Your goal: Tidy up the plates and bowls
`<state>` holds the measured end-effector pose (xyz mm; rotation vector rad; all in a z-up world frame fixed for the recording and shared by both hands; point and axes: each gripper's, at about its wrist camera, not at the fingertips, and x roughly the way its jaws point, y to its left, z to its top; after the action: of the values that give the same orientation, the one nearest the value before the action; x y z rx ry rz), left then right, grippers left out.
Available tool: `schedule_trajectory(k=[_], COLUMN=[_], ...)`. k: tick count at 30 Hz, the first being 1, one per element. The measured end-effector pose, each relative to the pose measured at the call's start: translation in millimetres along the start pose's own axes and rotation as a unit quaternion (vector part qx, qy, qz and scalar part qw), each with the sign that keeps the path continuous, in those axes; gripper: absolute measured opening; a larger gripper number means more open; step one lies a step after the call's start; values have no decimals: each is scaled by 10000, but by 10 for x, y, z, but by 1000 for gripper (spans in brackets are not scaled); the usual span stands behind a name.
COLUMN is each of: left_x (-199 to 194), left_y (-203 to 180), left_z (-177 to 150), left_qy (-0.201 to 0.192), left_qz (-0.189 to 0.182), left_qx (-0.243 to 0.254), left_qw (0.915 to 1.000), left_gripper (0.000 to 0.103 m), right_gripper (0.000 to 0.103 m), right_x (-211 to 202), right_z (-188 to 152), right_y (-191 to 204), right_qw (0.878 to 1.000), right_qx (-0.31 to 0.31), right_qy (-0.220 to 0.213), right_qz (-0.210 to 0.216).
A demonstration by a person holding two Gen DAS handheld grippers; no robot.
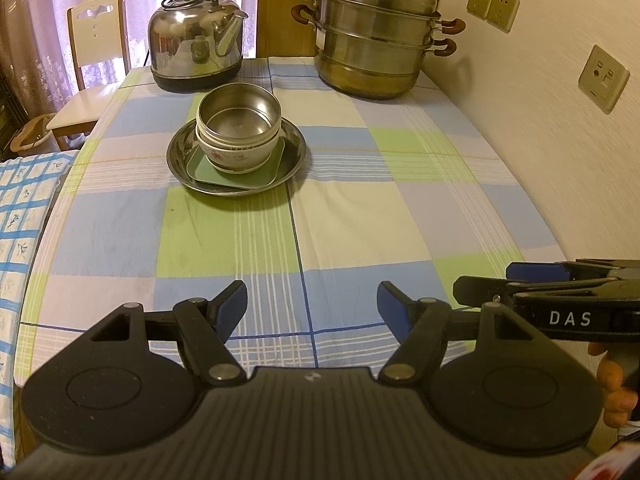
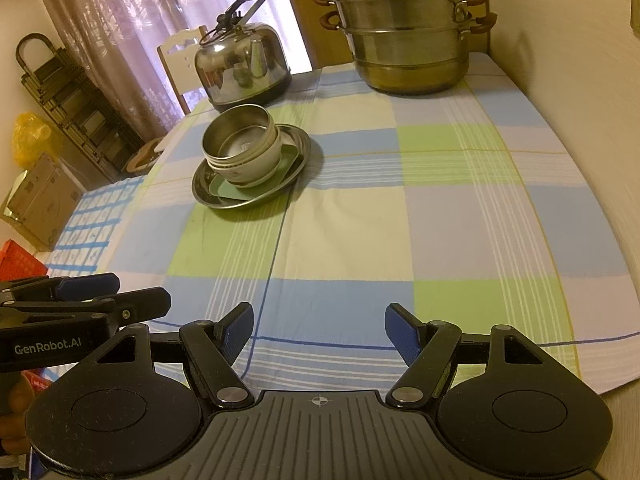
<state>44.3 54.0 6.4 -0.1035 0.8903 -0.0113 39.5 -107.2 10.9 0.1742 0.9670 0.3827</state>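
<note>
A stack stands mid-table: a round steel plate [image 1: 292,162] at the bottom, a green square plate [image 1: 208,170] on it, a white floral bowl [image 1: 236,156], and a steel bowl [image 1: 240,114] nested on top. The stack also shows in the right wrist view [image 2: 250,160]. My left gripper [image 1: 312,300] is open and empty over the near table edge, well short of the stack. My right gripper [image 2: 319,322] is open and empty, beside the left one. Each gripper shows at the edge of the other's view, the right [image 1: 560,284] and the left [image 2: 80,300].
A steel kettle [image 1: 198,36] and a tiered steel steamer pot [image 1: 376,32] stand at the table's far end. The checked tablecloth [image 1: 360,208] covers the table. A wall [image 1: 560,80] with sockets runs along the right. A chair [image 1: 92,64] stands far left.
</note>
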Motion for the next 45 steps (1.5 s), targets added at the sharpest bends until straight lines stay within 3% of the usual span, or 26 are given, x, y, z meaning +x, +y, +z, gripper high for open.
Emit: schedule_trajectory(k=[45], left_x=[100], left_y=[-30], left_z=[44], left_qy=[48], left_qz=[-17], left_qx=[-12], left_qw=[10000], left_gripper=[70], right_gripper=[73], right_x=[62], right_z=[38], right_y=[-79], right_qw=[9999], right_qx=[12], right_qy=[100], right_qz=[17])
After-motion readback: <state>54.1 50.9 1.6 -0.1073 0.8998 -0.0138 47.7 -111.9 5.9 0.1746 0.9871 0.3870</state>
